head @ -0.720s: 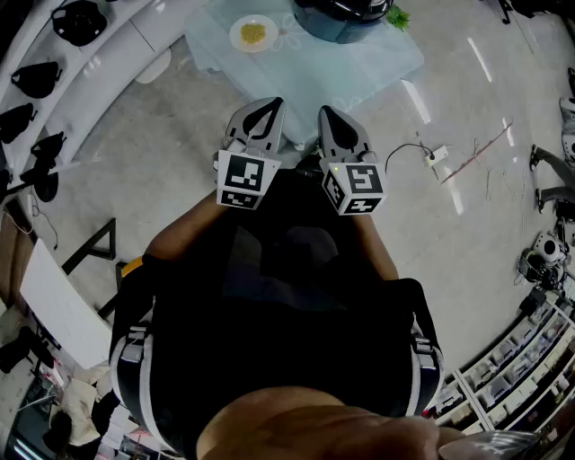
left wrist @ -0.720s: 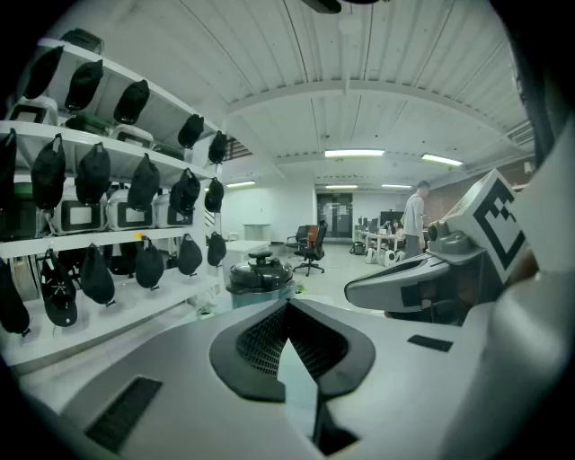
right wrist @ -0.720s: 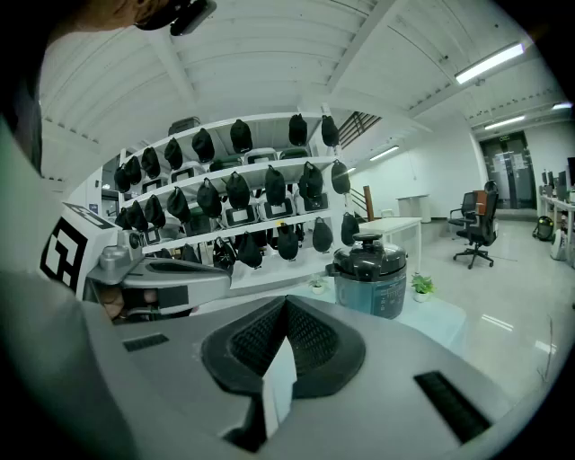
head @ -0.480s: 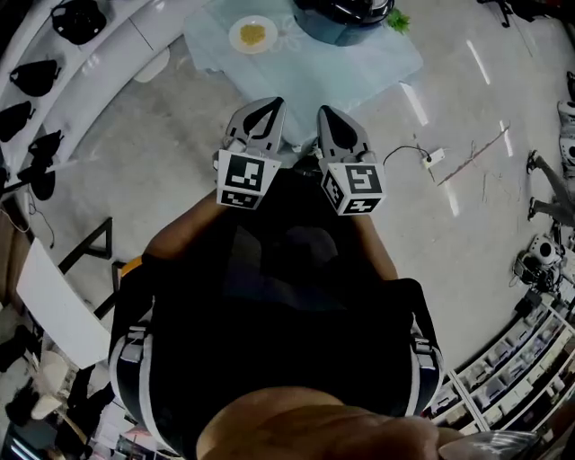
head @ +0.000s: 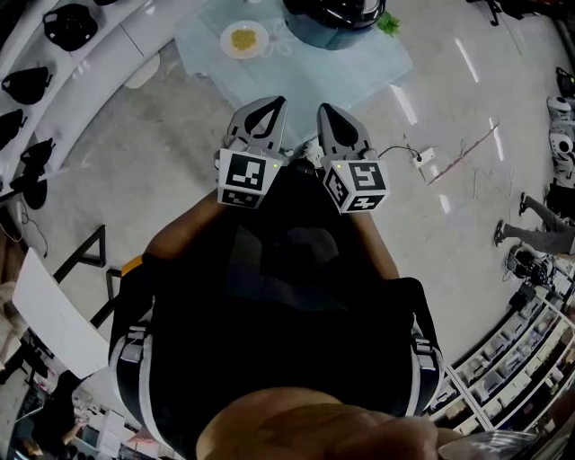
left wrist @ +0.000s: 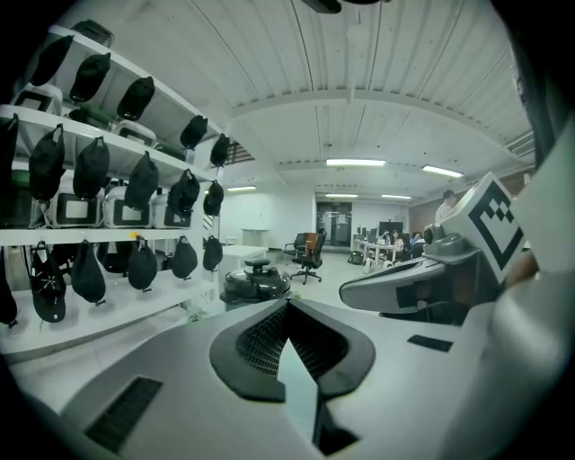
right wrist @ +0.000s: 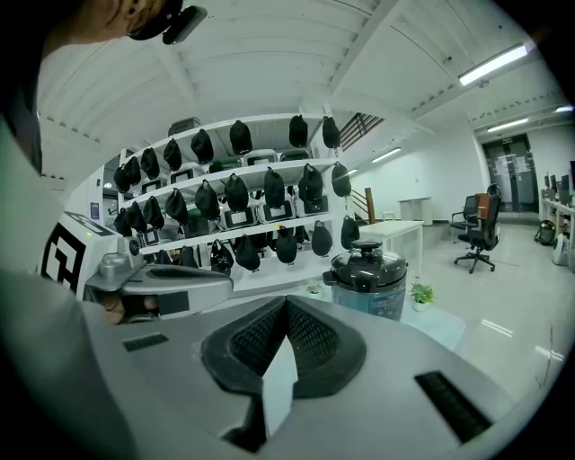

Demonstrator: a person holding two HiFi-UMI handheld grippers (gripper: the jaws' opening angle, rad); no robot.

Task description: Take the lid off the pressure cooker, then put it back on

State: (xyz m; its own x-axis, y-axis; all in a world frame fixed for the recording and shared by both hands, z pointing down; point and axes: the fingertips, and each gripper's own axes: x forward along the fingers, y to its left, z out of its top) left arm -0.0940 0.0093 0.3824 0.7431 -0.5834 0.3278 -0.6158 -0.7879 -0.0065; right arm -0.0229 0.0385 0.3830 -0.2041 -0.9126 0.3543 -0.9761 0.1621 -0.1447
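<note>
The lid [right wrist: 367, 257] is on the pressure cooker [head: 334, 13], which stands on the table [head: 296, 76] at 12 o'clock in the head view, well apart from both grippers. A plate [head: 240, 39] lies at 9 o'clock of it. The step in hand looks like the approach, with nothing touched yet.

To do it well, the person would need to close the distance first. The jaws should be spread before they reach the lid, not while they are against it. The knob [right wrist: 369, 244] on top seems the natural hold. One gripper could steady the body of the pot if the lid needs a twist to unlock. Coming in level and centred on the knob should keep the pot from sliding on the cloth.

The left gripper [head: 268, 108] and right gripper [head: 327, 111] sit side by side, tucked close to the person's chest with elbows bent. They point toward 12 o'clock and dip a little downward, marker cubes facing up. Each gripper's own view shows its jaws pressed together with nothing between them. The cooker appears just above the closed tips in both views, at about 11 o'clock for the left and 1 o'clock for the right.
</note>
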